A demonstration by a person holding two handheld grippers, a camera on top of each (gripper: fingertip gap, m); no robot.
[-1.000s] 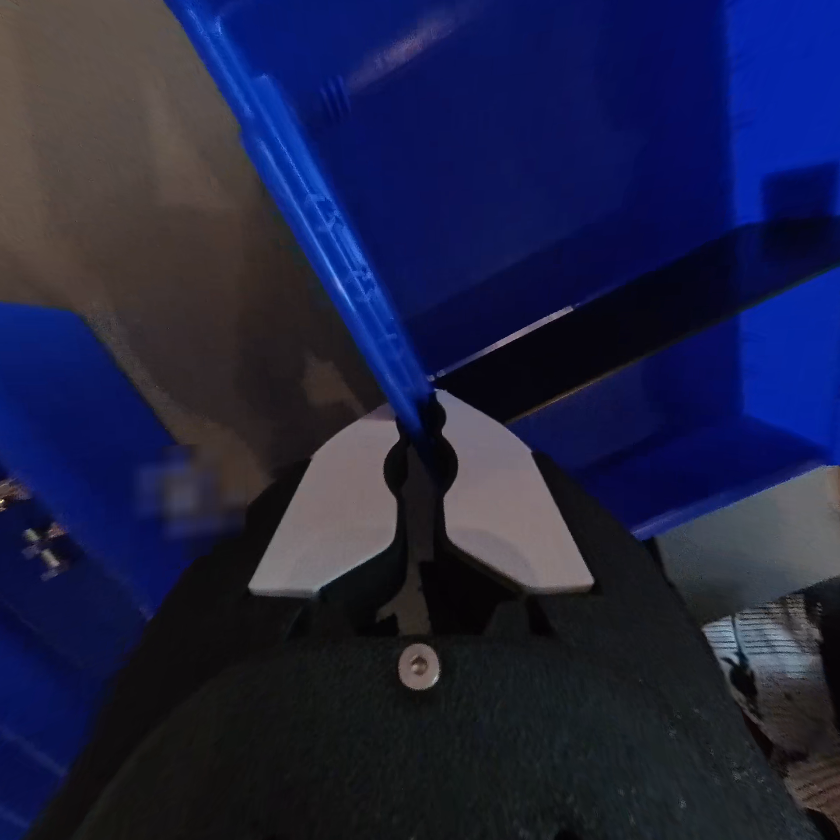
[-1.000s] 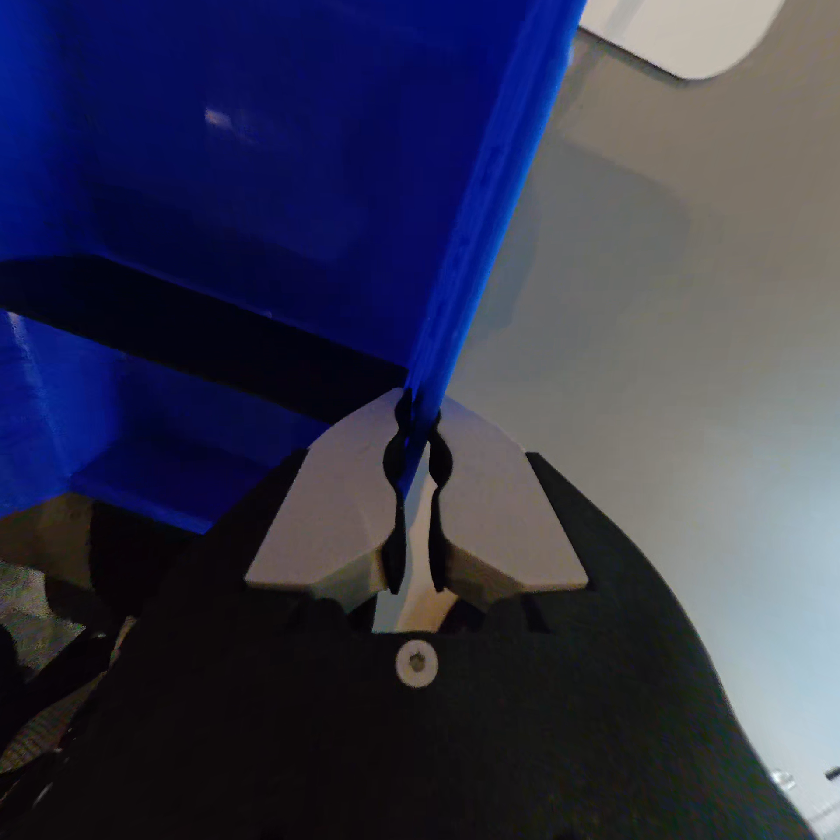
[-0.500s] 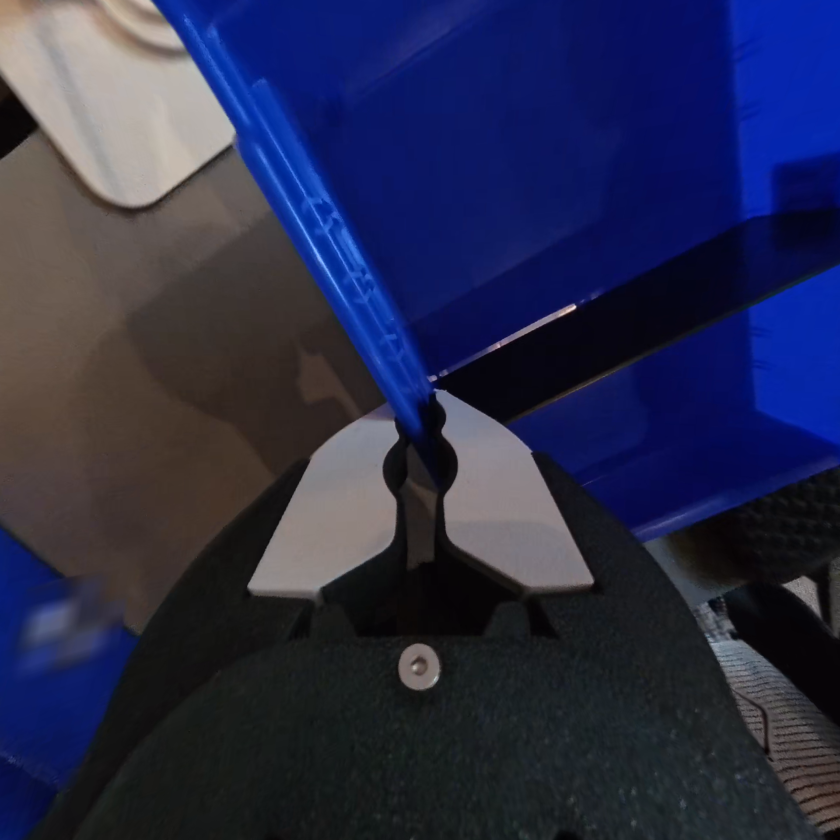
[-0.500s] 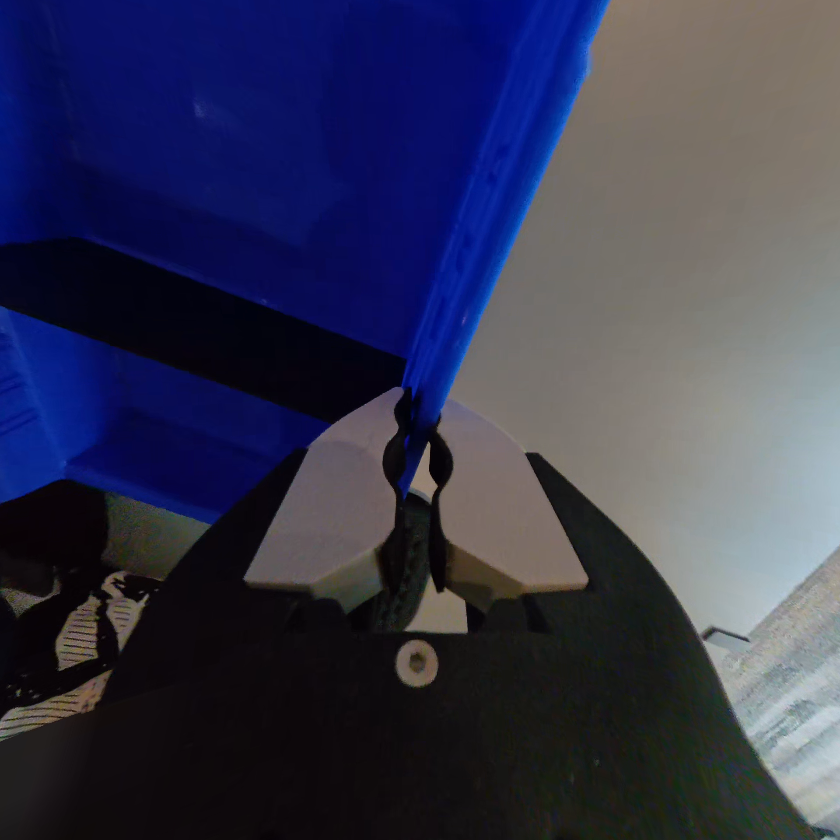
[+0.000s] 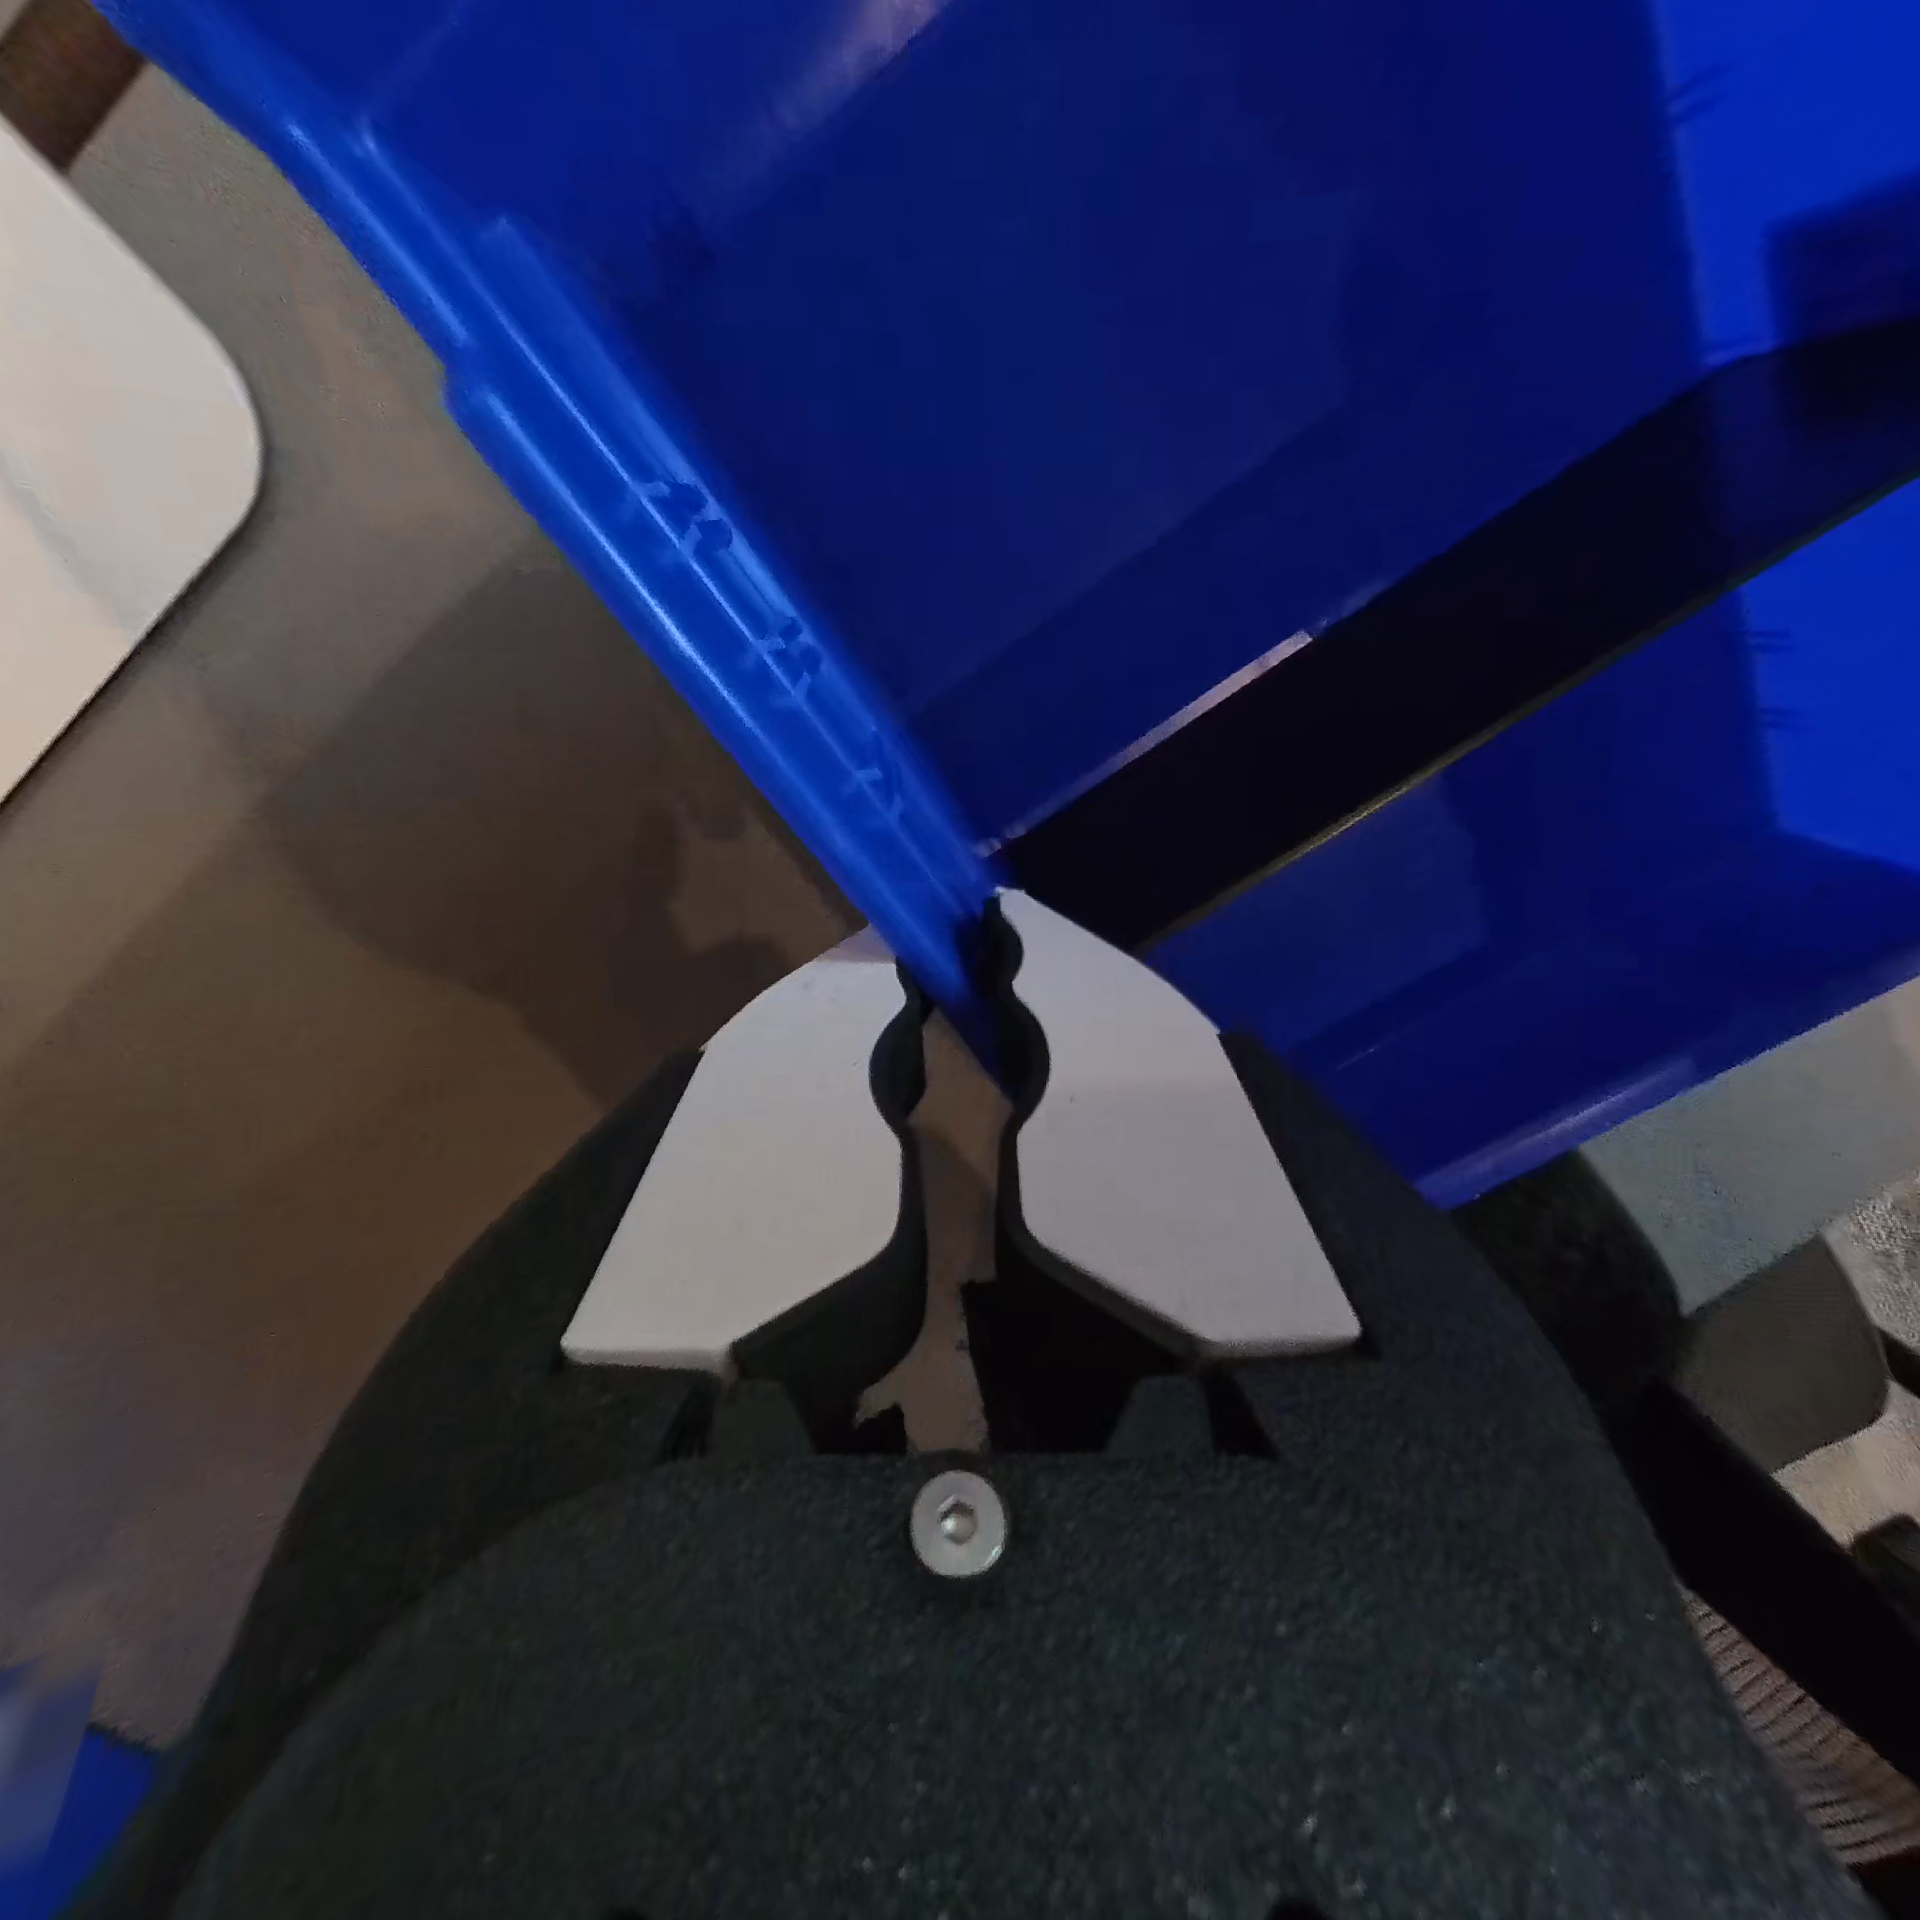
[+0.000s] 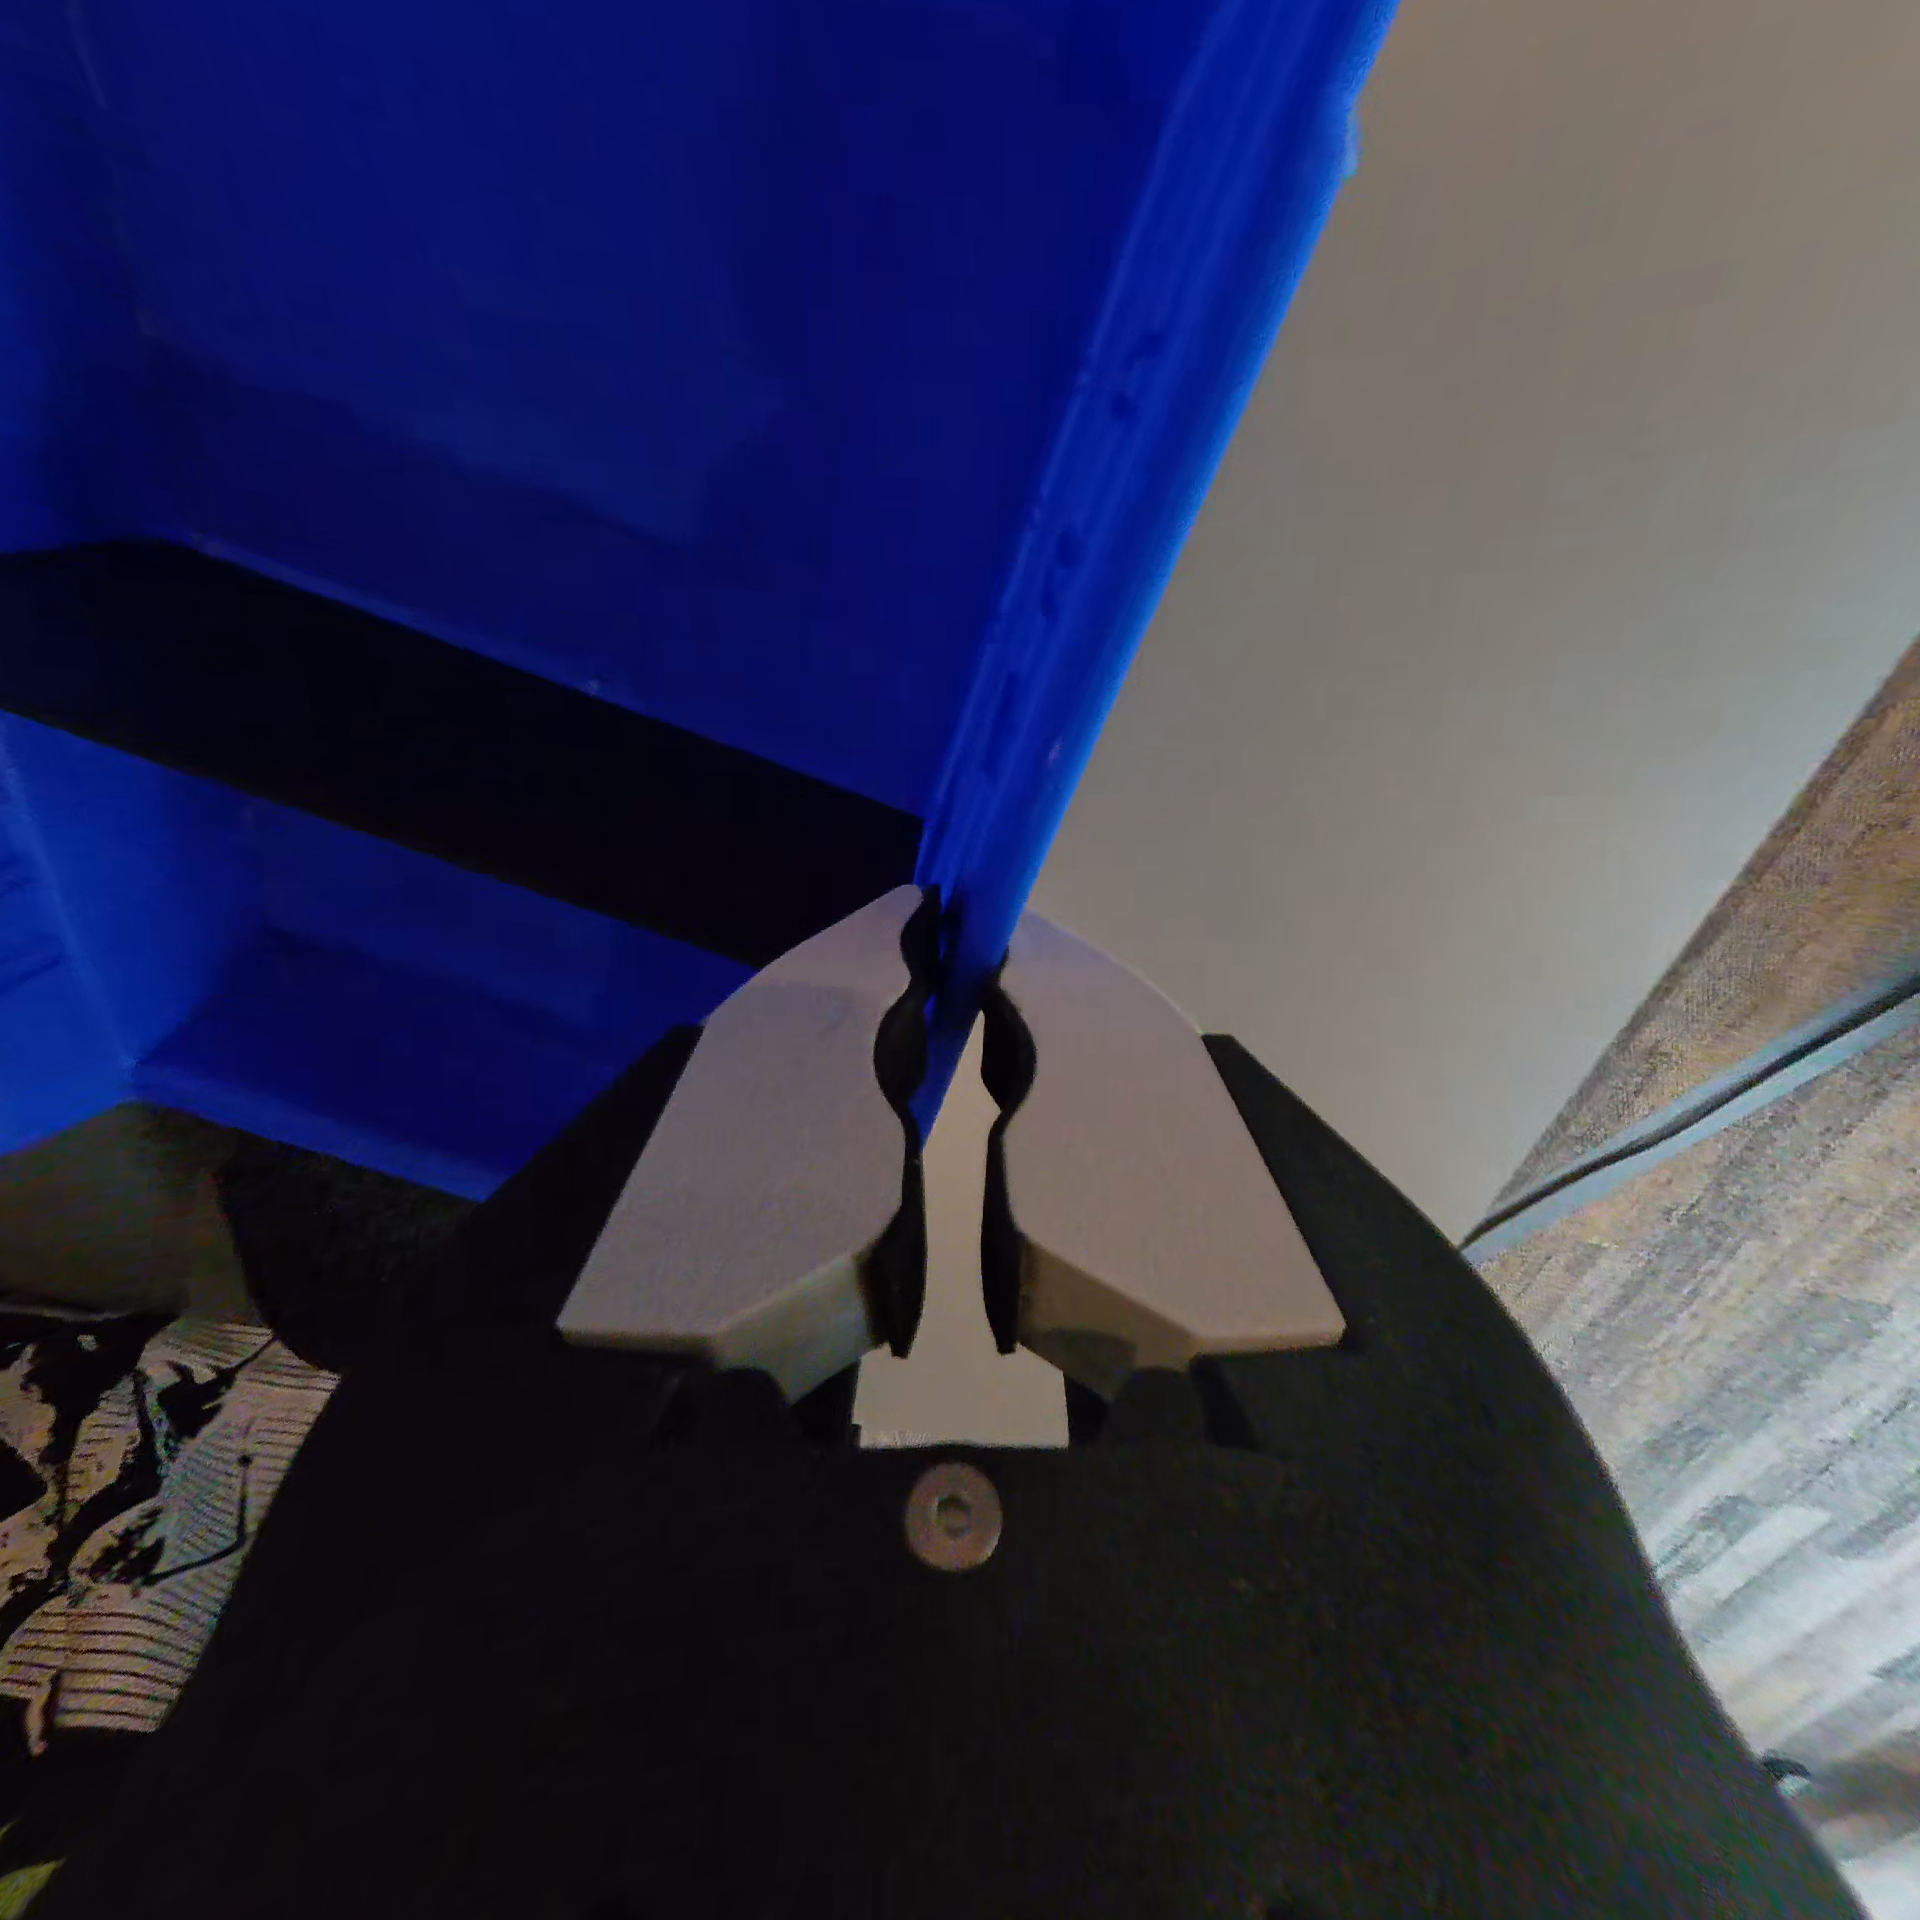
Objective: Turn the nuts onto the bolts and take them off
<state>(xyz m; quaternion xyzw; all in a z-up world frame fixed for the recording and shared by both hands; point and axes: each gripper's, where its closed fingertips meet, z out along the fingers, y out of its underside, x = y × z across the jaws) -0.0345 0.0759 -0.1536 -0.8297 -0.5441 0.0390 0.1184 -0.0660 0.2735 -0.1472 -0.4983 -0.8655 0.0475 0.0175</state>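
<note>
On my left wrist camera, the left gripper (image 5: 961, 961) is clenched on the side rim of a blue bin (image 5: 1195, 436), fingertips nearly together with only the thin wall between them. That rim runs from the tips up and to the left, and the bin's dark strip (image 5: 1455, 717) crosses to the right. Grey table (image 5: 343, 852) lies beyond. On my right wrist camera, the right gripper (image 6: 961, 940) pinches the opposite rim of the bin (image 6: 520, 343), which rises up and to the right. I see no nuts or bolts in either view.
</note>
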